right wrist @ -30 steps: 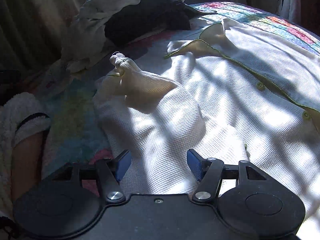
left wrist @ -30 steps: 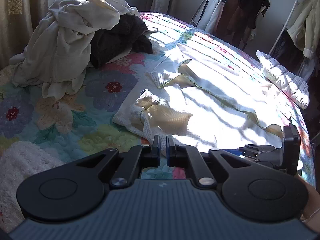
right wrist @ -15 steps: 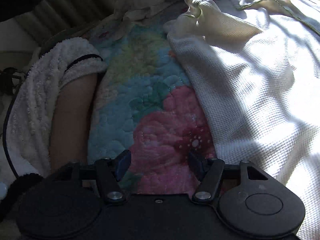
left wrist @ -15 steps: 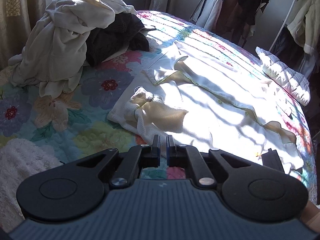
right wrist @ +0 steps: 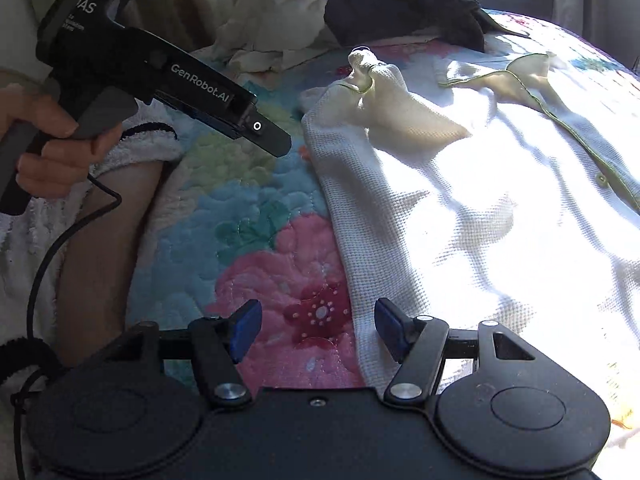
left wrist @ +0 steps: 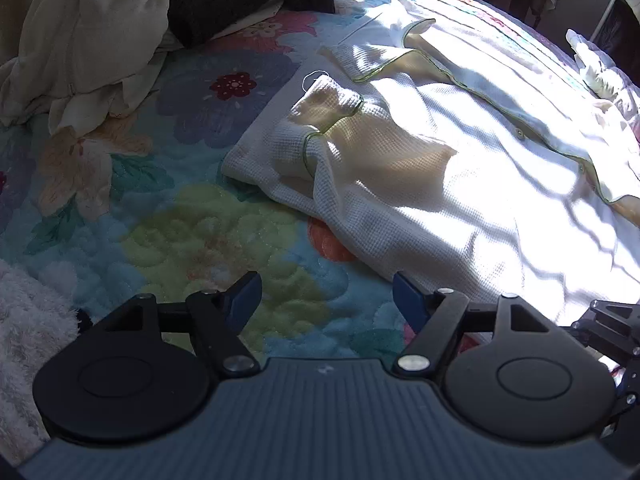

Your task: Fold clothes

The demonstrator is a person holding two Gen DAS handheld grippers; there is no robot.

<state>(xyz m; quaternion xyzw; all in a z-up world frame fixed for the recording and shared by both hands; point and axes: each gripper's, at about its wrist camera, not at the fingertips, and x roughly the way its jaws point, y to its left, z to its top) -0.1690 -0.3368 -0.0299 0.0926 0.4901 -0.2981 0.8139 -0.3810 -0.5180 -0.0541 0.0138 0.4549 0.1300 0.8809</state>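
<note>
Fingers (left wrist: 244, 294) of the left gripper (left wrist: 326, 294) stand wide apart in the left wrist view, having just been opening, with nothing between them. They hover over the floral quilt (left wrist: 208, 236) of the bed, near the lower edge of the white waffle-knit shirt (left wrist: 460, 184). This shirt lies spread flat on the quilt, its sleeve (left wrist: 360, 148) folded inward across the body. A pile of pale and dark clothes (left wrist: 120, 20) sits at the far left of the bed, well apart from the shirt.

Right wrist view: fingers (right wrist: 246, 328) of the right gripper (right wrist: 318, 328) are also spread wide and grip nothing. One finger is over the quilt's pink flower (right wrist: 296, 280); the other is over the side edge of the shirt (right wrist: 460, 220). Whether either touches the fabric cannot be told. The left gripper (right wrist: 276, 140), held in the person's hand (right wrist: 52, 148), is above the quilt just beside the shirt's folded sleeve (right wrist: 396, 100).
</note>
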